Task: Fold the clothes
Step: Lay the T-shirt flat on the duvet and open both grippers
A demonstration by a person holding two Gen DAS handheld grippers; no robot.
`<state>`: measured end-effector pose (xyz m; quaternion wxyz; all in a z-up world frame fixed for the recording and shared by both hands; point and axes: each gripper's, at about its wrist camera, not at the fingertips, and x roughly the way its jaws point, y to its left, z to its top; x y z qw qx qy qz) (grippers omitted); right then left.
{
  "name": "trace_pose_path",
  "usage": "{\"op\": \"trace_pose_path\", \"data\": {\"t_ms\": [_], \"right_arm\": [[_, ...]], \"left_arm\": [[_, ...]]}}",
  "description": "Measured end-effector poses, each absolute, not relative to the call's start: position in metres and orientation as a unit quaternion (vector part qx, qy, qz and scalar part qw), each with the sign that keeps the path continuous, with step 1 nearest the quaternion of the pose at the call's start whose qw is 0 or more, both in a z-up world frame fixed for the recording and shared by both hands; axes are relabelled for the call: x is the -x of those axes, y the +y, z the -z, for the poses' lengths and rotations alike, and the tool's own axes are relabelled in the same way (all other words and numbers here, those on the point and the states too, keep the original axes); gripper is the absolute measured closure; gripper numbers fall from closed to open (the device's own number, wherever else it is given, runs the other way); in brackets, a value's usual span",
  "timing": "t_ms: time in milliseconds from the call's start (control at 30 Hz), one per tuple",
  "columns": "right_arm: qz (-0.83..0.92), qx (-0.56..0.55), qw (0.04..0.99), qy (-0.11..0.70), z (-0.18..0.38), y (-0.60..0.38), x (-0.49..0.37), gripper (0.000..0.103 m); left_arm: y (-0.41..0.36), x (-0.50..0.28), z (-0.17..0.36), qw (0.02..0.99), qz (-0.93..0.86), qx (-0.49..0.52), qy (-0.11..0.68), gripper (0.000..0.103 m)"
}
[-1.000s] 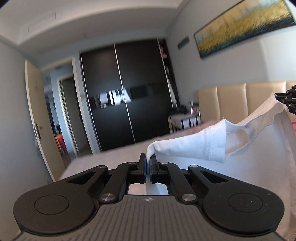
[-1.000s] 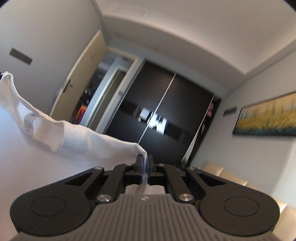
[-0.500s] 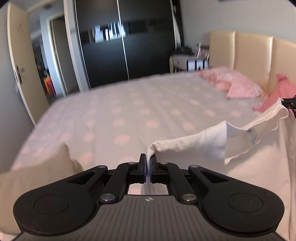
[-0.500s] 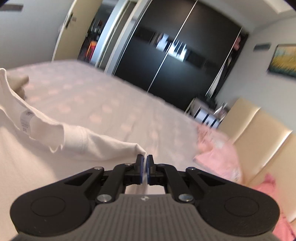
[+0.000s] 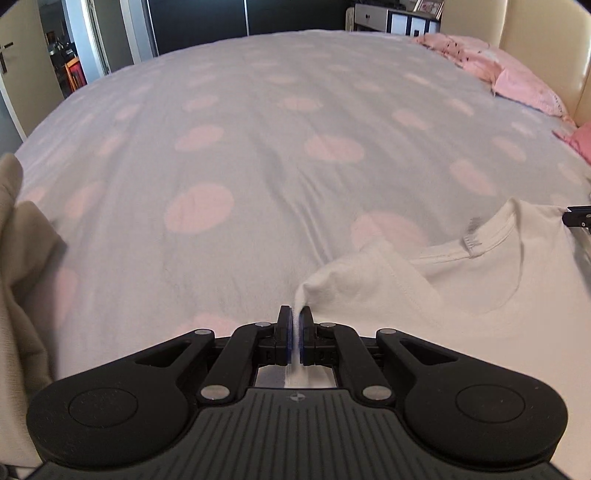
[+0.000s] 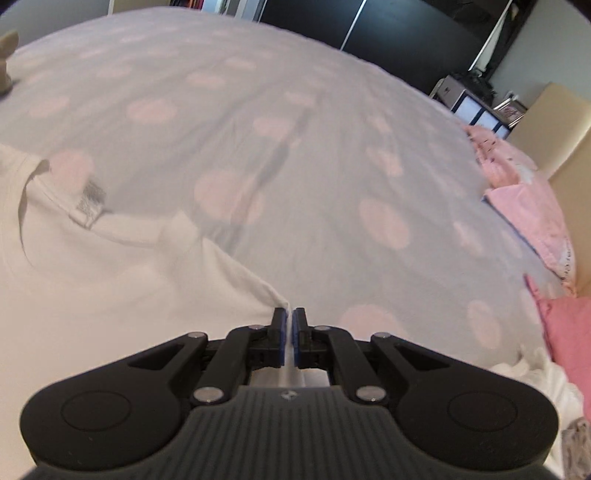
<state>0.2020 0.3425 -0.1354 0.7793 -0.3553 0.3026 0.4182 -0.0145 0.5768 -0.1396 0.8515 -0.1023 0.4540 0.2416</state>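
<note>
A white T-shirt (image 5: 461, 280) is stretched between both grippers just above a bed with a white, pink-dotted cover (image 5: 258, 147). My left gripper (image 5: 295, 317) is shut on one shoulder corner of it; the neckline and label (image 5: 472, 242) lie to the right. In the right wrist view the same T-shirt (image 6: 110, 266) spreads to the left, its label (image 6: 88, 206) hanging at the collar. My right gripper (image 6: 289, 317) is shut on the other shoulder corner. The right gripper's tip (image 5: 576, 218) shows at the left wrist view's right edge.
A beige garment (image 5: 22, 258) lies at the bed's left edge. Pink pillows (image 5: 509, 74) and a pink cloth (image 6: 569, 332) sit by the cream headboard (image 5: 546, 40). Dark wardrobe doors (image 6: 388, 33) and a bedside cabinet (image 5: 395, 16) stand beyond the bed.
Both grippers have come down and tilted from facing the wardrobe and ceiling to facing the bed. The T-shirt has dropped with them and hangs close over the cover.
</note>
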Motion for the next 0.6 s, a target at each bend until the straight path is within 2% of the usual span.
{"op": "trace_pose_path", "data": {"t_ms": [200,267,300,333,400,600], "right_arm": [[-0.419,0.345,0.773,0.329,0.148,0.341,-0.213,0.096],[-0.417,0.345,0.774,0.329,0.142,0.340,-0.213,0.094],[-0.414,0.345,0.775,0.329,0.138,0.340,-0.213,0.086],[-0.412,0.343,0.778,0.329,0.134,0.338,-0.213,0.071],[-0.411,0.333,0.785,0.322,0.119,0.326,-0.210,0.065],[-0.411,0.316,0.787,0.334,0.086,0.268,-0.190,0.065]], "left_arm": [[0.574,0.017,0.146,0.853,-0.246,0.102,0.449,0.096],[0.573,0.014,0.143,0.850,-0.254,0.102,0.449,0.085],[0.572,0.013,0.140,0.850,-0.261,0.102,0.447,0.073],[0.571,0.014,0.134,0.852,-0.265,0.101,0.441,0.066],[0.564,0.027,0.119,0.856,-0.269,0.100,0.429,0.064],[0.533,0.079,0.081,0.856,-0.269,0.104,0.429,0.060]]}}
